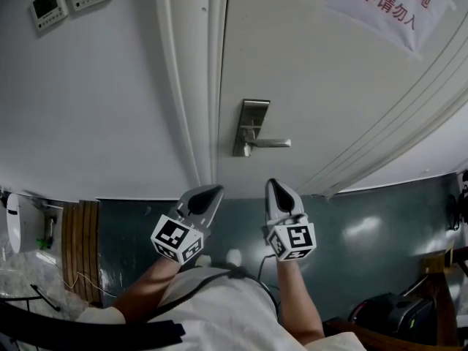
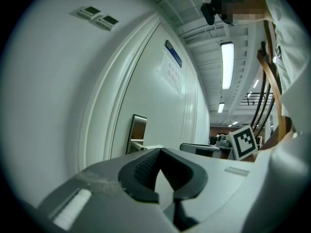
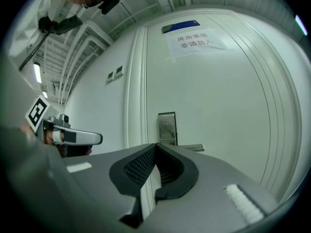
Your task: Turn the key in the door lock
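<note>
The right gripper has its jaws fully closed, tips meeting, with nothing between the ribbed pads. The left gripper is likewise closed on nothing, its dark pads touching at the tips. Both are held level side by side, apart from each other, and pointing at the white door without touching it.

In the head view, the steel lock plate is above and between the two grippers, clear of both, with its lever handle sticking out to the right. Whether a key sits in the lock cannot be made out.

The left gripper lines up with the moulded door frame. A paper notice with red characters is stuck high on the door, and two small wall control panels hang left of the frame.
</note>
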### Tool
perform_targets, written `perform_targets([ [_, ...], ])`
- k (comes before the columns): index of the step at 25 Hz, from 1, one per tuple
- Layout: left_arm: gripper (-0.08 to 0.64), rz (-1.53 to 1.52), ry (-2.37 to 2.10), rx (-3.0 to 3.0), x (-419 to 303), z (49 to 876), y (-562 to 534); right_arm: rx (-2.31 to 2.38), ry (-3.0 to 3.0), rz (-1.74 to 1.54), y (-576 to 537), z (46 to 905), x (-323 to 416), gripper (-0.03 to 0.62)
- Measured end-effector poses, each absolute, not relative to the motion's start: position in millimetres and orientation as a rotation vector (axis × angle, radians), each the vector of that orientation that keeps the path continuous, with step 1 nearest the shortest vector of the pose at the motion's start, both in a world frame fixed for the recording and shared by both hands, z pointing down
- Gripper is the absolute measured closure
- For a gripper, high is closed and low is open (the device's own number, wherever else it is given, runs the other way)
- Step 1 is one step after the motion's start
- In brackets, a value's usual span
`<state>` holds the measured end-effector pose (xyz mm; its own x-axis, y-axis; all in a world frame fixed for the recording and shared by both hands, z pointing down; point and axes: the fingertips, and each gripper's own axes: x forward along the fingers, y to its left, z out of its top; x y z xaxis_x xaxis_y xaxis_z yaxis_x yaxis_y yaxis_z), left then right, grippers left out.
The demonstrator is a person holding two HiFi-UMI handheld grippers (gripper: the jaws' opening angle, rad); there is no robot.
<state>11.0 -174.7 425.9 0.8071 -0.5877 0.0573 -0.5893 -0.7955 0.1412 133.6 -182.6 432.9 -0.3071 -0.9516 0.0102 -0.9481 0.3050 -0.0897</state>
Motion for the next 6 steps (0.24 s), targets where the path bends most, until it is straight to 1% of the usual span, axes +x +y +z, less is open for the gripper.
perform_targets([
  [6,0.555,0.02,-0.922,2.839,7.1,428.1,-179.0,-1.83,2.507,-0.118,-188.6,433.3,128.6,0.584],
])
